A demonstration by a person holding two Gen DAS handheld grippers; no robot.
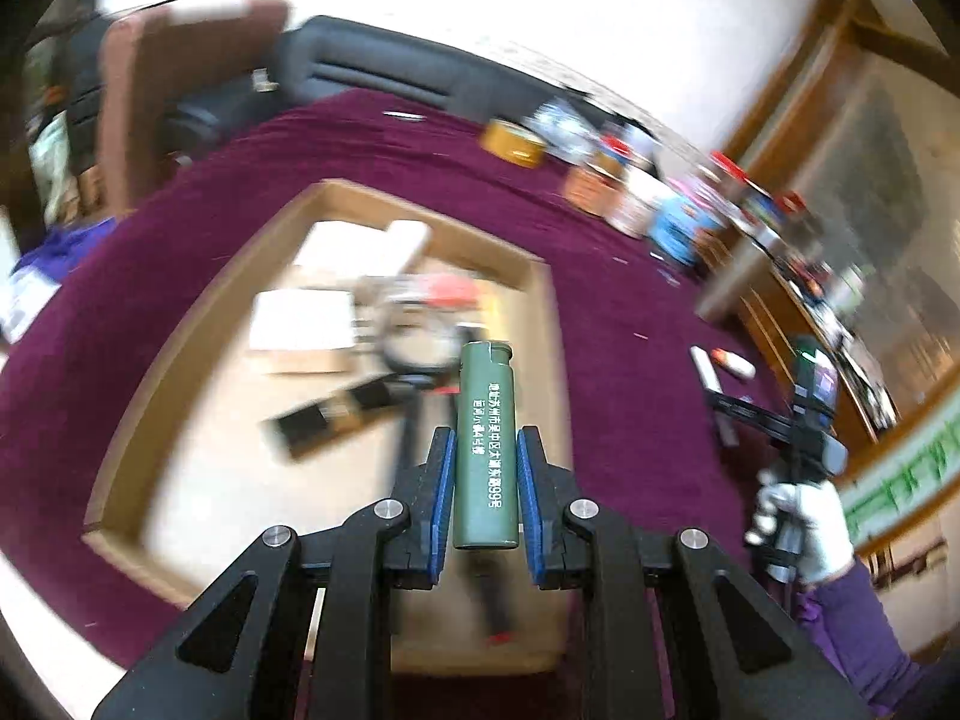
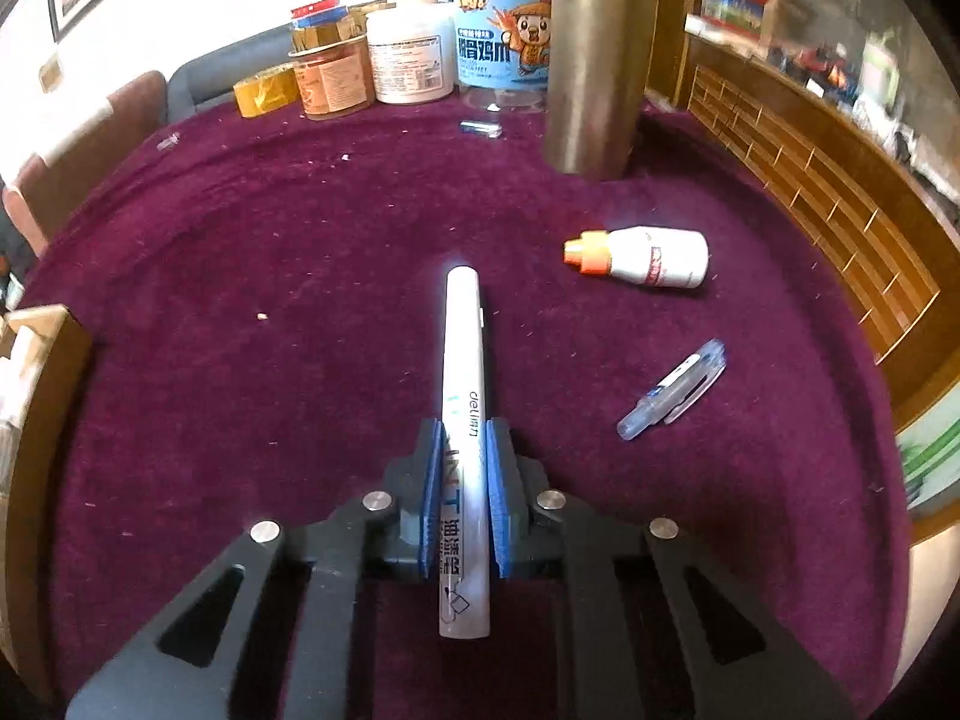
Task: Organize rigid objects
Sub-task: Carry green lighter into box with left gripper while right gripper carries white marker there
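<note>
The left gripper [image 1: 485, 450] has its jaws clamped on a green lighter [image 1: 485, 447] (white lettering down its side), held above the wooden tray [image 1: 180, 354] that sits on the maroon-covered bench [image 1: 612, 324]; the tray's contents are too blurred to name. The right gripper [image 2: 461, 438] has its jaws closed on a white marker pen [image 2: 461, 414], low over the cloth. Beside it lie a small white bottle [image 2: 654, 257] with an orange cap and a clear blue pen [image 2: 672, 390], apart from each other, while jars [image 2: 414, 54] and a steel flask [image 2: 594, 54] stand along the bench's far edge
</note>
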